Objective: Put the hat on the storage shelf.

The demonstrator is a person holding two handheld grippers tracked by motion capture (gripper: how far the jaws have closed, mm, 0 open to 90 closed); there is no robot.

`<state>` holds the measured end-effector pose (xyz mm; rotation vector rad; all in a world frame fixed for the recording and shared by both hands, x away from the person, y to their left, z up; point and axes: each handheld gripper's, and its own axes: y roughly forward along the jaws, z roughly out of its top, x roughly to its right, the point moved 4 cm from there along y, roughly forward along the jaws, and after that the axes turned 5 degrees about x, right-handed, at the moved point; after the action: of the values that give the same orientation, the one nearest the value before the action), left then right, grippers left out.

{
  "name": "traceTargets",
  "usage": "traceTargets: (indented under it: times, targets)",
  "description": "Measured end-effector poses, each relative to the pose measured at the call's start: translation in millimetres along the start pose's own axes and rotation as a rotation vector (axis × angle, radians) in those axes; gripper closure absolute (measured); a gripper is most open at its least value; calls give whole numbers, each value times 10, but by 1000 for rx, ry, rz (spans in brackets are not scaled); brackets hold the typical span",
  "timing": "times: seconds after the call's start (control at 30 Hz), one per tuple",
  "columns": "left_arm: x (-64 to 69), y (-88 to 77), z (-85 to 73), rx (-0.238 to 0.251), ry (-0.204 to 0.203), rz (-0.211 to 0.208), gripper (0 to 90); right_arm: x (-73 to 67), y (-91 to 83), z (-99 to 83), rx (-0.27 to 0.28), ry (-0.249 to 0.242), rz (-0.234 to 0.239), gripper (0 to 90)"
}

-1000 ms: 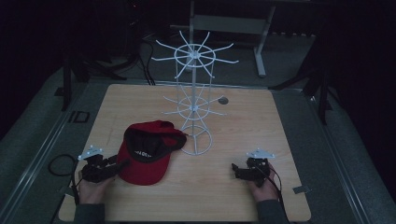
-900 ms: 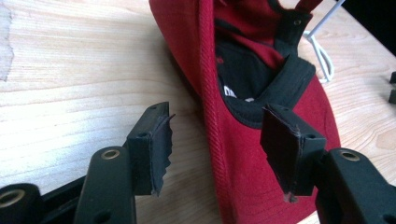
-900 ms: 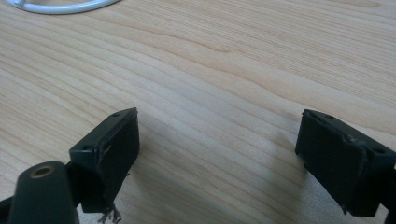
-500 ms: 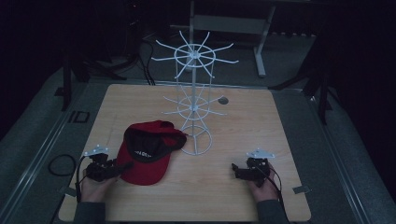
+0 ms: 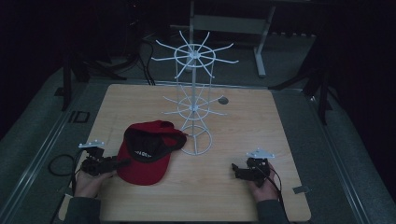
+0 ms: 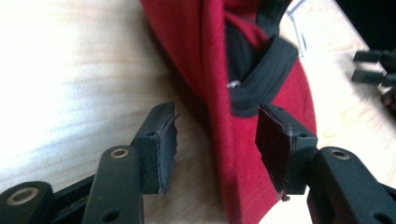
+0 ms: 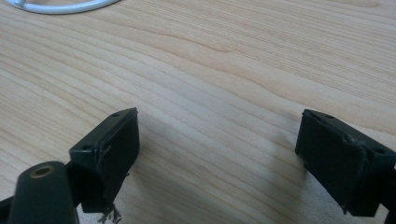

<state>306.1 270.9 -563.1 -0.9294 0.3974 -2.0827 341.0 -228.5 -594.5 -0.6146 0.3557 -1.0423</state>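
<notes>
From the high view, I see the red cap lying crown-down at the near left of the wooden table, just left of the white wire rack, with my left gripper at its brim and its jaws just closing in. In the left gripper view the stiff red brim sits between the pads, not yet pinched, so the pickup is about to begin. In the right gripper view my right gripper stands wide open over bare grained wood

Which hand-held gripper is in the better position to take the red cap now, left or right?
Left. The left hand-held gripper has the red cap brim between its jaws, which have just been closing. The right hand-held gripper rests apart, over bare table.
</notes>
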Motion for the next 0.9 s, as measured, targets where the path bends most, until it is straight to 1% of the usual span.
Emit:
traceTargets:
  times: [0.03,0.1,0.13,0.2,0.27,0.33,0.47,0.53,0.6,0.73,0.77,0.83,0.87,0.9]
  targets:
    - [-6,5,-5,-15,3,-10,490,0,0,0,0,0,0,134]
    - [-8,14,-11,-27,5,-12,522,0,0,0,0,0,0,134]
    - [-10,12,-13,-29,6,-12,551,0,1,1,0,0,0,134]
    - [-4,1,-21,-27,7,1,652,1,2,1,0,0,0,134]
    - [3,-12,-33,-26,6,8,704,1,2,2,0,0,0,134]
    - [20,-26,-57,-20,-4,11,728,2,2,2,0,-1,0,134]
    - [78,-7,-124,-40,-15,13,761,2,2,2,0,-1,0,134]
    - [123,27,-159,-53,-10,16,764,2,2,2,0,-1,0,134]
    - [176,56,-190,-66,-4,0,758,1,2,2,0,0,0,134]
    - [257,103,-232,-89,8,-17,753,2,4,3,1,-1,1,134]
    - [287,123,-250,-100,10,-34,731,2,3,3,0,-1,1,134]
    - [343,164,-285,-124,31,-69,673,2,3,3,0,-1,1,134]
    - [352,174,-286,-125,41,-74,647,2,4,3,0,-1,1,134]
    - [346,175,-270,-109,36,-68,612,2,3,3,0,-1,1,134]
